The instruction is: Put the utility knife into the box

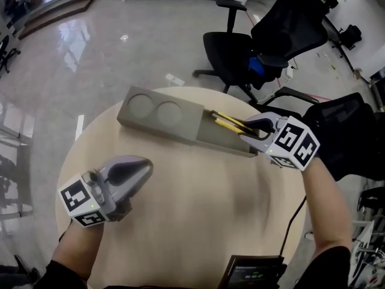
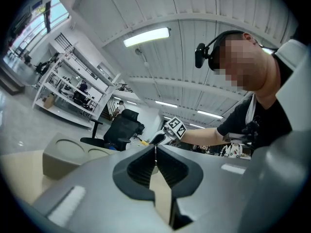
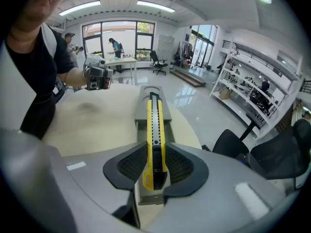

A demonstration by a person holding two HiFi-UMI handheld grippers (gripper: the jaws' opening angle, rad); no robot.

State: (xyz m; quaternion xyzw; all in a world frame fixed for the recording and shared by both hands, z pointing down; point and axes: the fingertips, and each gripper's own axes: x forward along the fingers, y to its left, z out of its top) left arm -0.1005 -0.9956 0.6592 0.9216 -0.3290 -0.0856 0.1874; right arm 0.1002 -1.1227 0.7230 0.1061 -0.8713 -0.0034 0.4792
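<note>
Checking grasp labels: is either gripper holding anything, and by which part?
Right gripper holds the yellow-and-black utility knife near what looks like its butt end, with the rest sticking out ahead of the jaws. Left gripper is shut on nothing.

Your utility knife (image 3: 154, 140) is yellow with a black centre strip (black at the butt too). The box (image 1: 180, 122) is drab grey-olive and the table (image 1: 198, 221) pale beige. Your left gripper (image 1: 143, 168) and right gripper (image 1: 249, 129) are grey, with black textured pads (image 3: 129, 166) and black-and-white square-marked cubes (image 1: 293, 142).
</note>
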